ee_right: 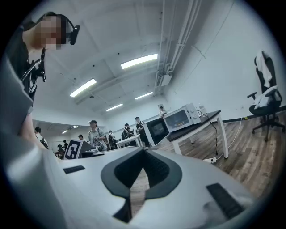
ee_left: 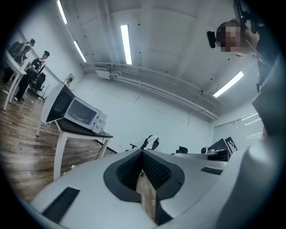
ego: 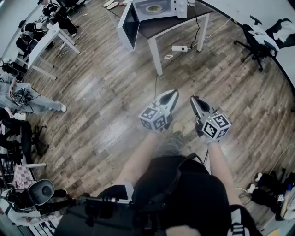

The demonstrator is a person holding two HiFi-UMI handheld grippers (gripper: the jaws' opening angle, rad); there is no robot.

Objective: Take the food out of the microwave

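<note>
Wood planks of the floor (ego: 106, 87) fill most of my head view, a long bare stretch between me and the table (ego: 159, 28) at the far end. On it sits the microwave (ego: 159, 8), its door (ego: 128, 25) swung wide open on the left side.

Both tools hang low in front of me, well apart from all that. The left gripper (ego: 174, 94) and right gripper (ego: 194, 98) are each clenched on nothing, with only floor showing past the pressed-together jaws. The food (ego: 153, 8) lies inside the microwave, untouched, so I judge the approach has hardly begun.

Three things could go wrong. Reaching in with closed jaws would shove the food backward instead of gripping it. The open door could catch my left tool on the way in. The power strip (ego: 179, 48) on the floor beside the table could snag a foot.
</note>
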